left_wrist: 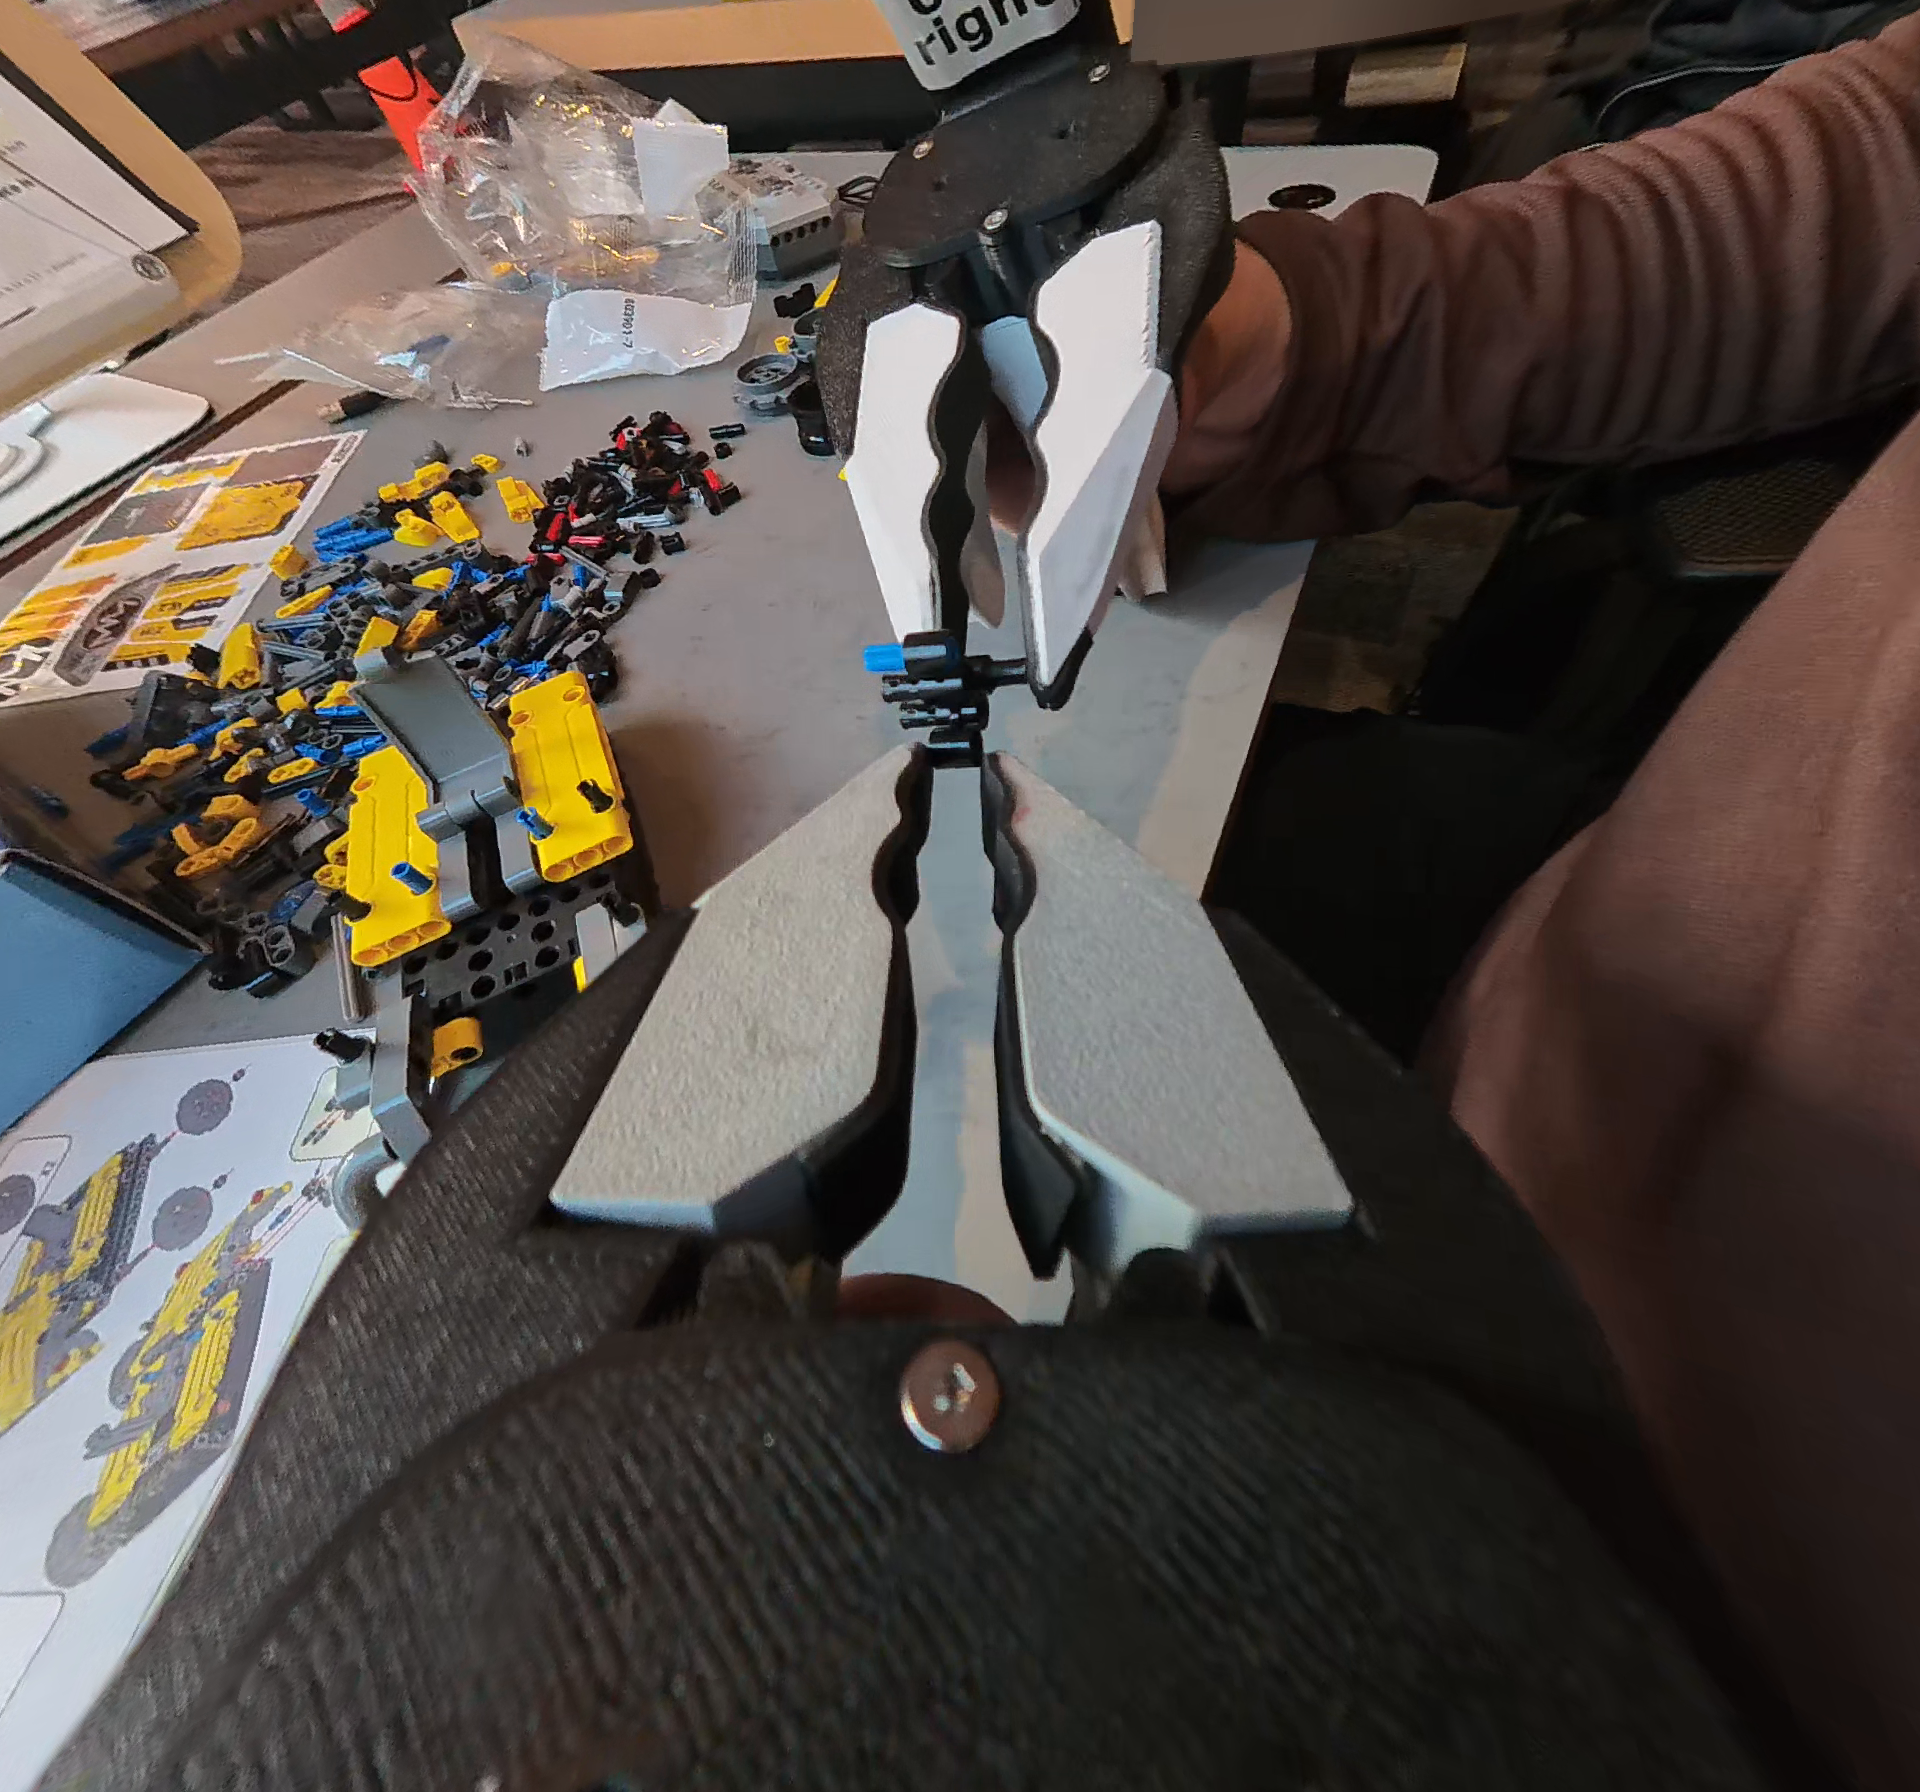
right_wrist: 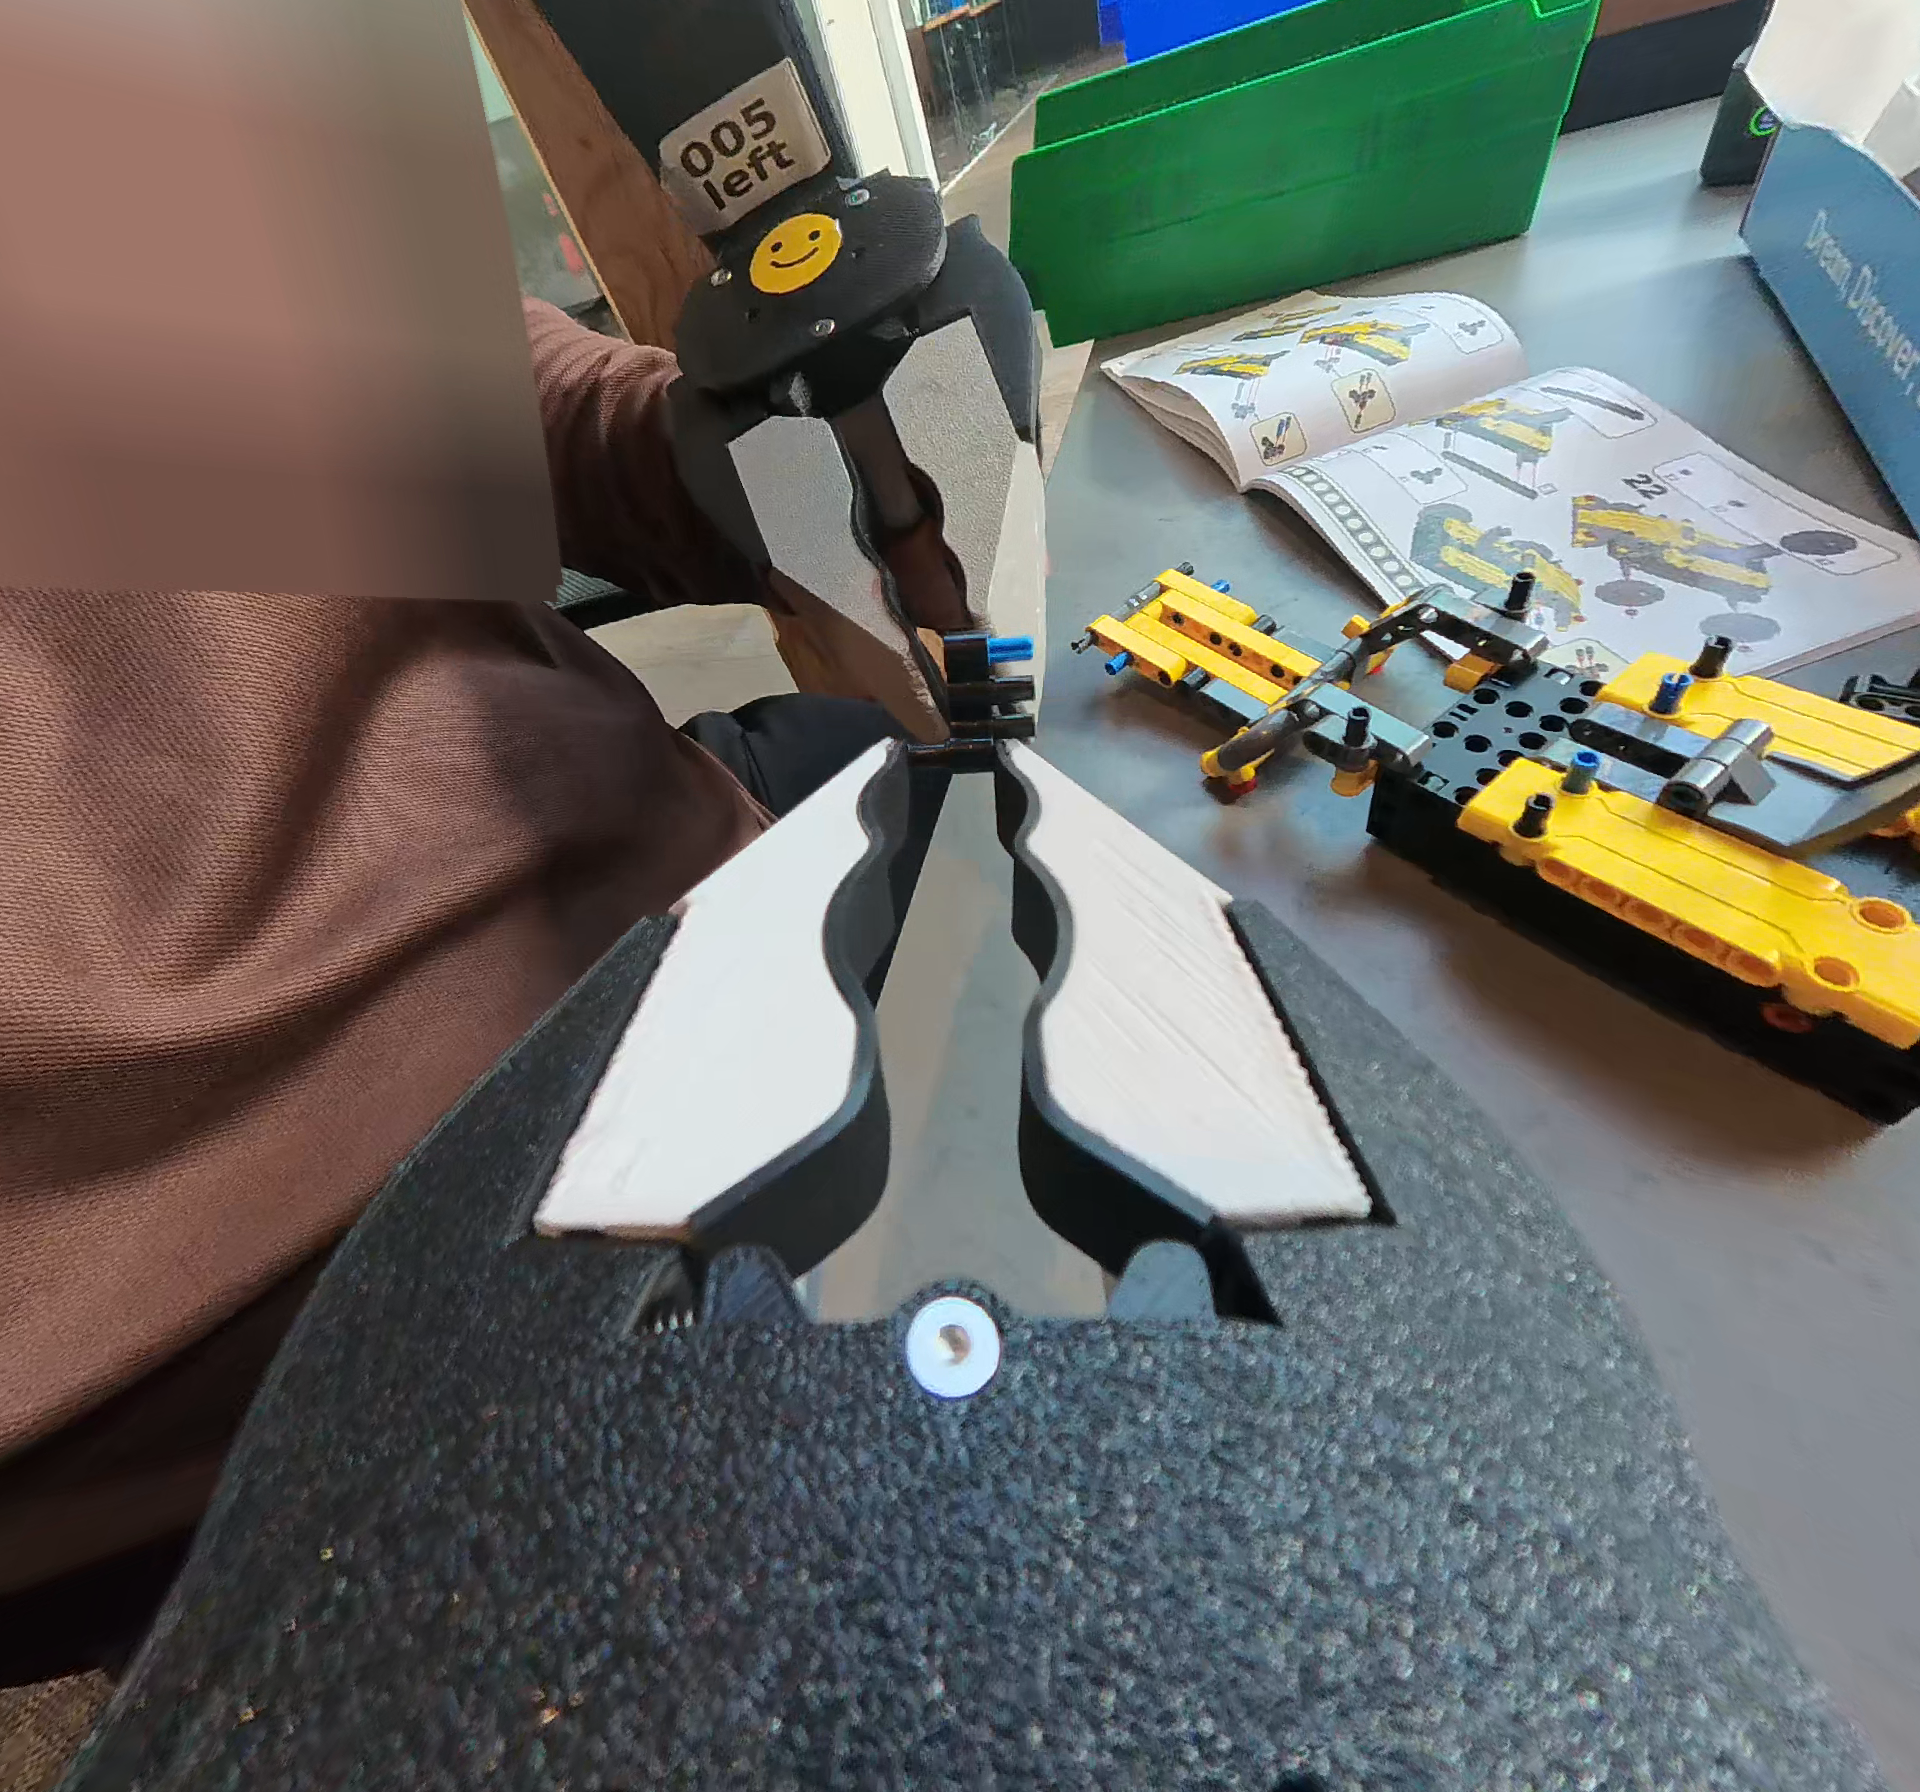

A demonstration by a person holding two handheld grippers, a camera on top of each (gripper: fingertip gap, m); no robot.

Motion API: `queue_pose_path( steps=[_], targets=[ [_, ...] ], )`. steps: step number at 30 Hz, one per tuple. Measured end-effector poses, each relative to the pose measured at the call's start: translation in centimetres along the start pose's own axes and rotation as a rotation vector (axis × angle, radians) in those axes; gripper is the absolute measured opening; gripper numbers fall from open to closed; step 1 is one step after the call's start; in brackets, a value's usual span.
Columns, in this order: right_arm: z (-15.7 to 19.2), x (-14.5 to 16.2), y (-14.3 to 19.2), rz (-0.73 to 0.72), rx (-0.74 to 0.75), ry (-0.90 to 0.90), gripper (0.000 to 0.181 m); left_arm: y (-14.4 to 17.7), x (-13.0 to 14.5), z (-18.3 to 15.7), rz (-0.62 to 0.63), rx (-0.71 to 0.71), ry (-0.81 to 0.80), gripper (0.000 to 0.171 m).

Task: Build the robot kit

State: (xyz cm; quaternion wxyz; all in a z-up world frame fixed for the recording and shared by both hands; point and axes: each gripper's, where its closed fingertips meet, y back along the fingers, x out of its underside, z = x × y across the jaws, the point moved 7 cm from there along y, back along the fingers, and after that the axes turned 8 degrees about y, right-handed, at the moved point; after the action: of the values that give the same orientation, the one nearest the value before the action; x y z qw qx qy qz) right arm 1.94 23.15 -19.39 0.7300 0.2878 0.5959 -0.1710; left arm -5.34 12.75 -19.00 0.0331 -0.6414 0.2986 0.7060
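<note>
A small black connector piece [left_wrist: 940,703] with several pins, one of them blue [left_wrist: 883,659], hangs in the air between both grippers over the table's edge. My left gripper [left_wrist: 953,757], with grey fingers, is shut on its lower end. My right gripper [left_wrist: 992,667], with white fingers, comes from above and is shut on a black pin at the piece's top. In the right wrist view the right gripper [right_wrist: 949,753] pinches the piece [right_wrist: 977,693] from below. The left gripper [right_wrist: 940,703] holds it from above, and the blue pin [right_wrist: 1008,646] points right.
A part-built yellow and black vehicle [left_wrist: 488,807] [right_wrist: 1610,807] lies on the grey table [left_wrist: 748,599] beside a pile of loose parts [left_wrist: 416,599]. An open instruction booklet [right_wrist: 1455,454], plastic bags [left_wrist: 582,184], a green bin [right_wrist: 1299,142] and a blue box [right_wrist: 1849,288] stand around. A person's brown sleeve [left_wrist: 1610,288] is close. Left and right tips are no more than a few centimetres apart.
</note>
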Motion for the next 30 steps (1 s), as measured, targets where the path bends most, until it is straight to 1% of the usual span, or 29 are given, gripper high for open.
queue_pose_path(
  steps=[4,6,12,13,15,18,19,21,22,23,25,27,30],
  targets=[
    [0.3,0.1,-0.5,0.034,-0.003,0.023,0.012,0.4,0.4,-0.3,0.007,0.005,0.032,0.007],
    [0.3,0.2,-0.8,0.046,-0.012,0.03,0.012,0.7,0.4,-0.4,-0.011,0.013,0.058,0.008],
    [0.3,0.1,-1.4,0.052,-0.027,0.017,0.012,1.2,0.9,-0.3,-0.019,0.004,0.058,0.007],
    [0.3,0.2,-1.4,0.068,-0.038,0.019,0.013,1.3,0.9,-0.4,-0.018,0.004,0.052,0.006],
    [-0.1,0.3,-1.0,0.148,-0.04,0.039,0.015,1.5,1.2,-0.5,-0.006,-0.003,0.044,0.006],
    [-3.0,-0.7,1.7,0.199,0.085,0.087,0.021,2.0,1.7,-0.4,0.0,-0.009,0.063,0.006],
    [-4.4,-1.0,2.8,0.22,0.128,0.078,0.028,2.2,1.9,-0.4,0.006,-0.015,0.065,0.006],
    [-7.1,-1.3,4.3,0.323,0.17,0.067,0.048,2.5,2.4,-0.6,0.018,-0.026,0.063,0.006],
    [-8.3,-1.4,4.5,0.391,0.178,0.098,0.05,2.6,2.6,-0.7,0.022,-0.03,0.062,0.006],
    [-9.5,-1.4,4.4,0.46,0.182,0.143,0.053,2.7,2.8,-0.9,0.025,-0.031,0.059,0.006],
    [-11.8,-1.5,3.4,0.571,0.164,0.204,0.07,3.0,3.1,-1.3,0.028,-0.038,0.055,0.006],
    [-13.3,-1.7,1.6,0.654,0.084,0.227,0.075,3.3,3.4,-1.7,0.029,-0.045,0.054,0.006],
    [-15.5,-1.3,-0.5,0.809,0.02,0.266,0.086,4.0,3.9,-2.3,0.028,-0.06,0.059,0.006]
  ],
)
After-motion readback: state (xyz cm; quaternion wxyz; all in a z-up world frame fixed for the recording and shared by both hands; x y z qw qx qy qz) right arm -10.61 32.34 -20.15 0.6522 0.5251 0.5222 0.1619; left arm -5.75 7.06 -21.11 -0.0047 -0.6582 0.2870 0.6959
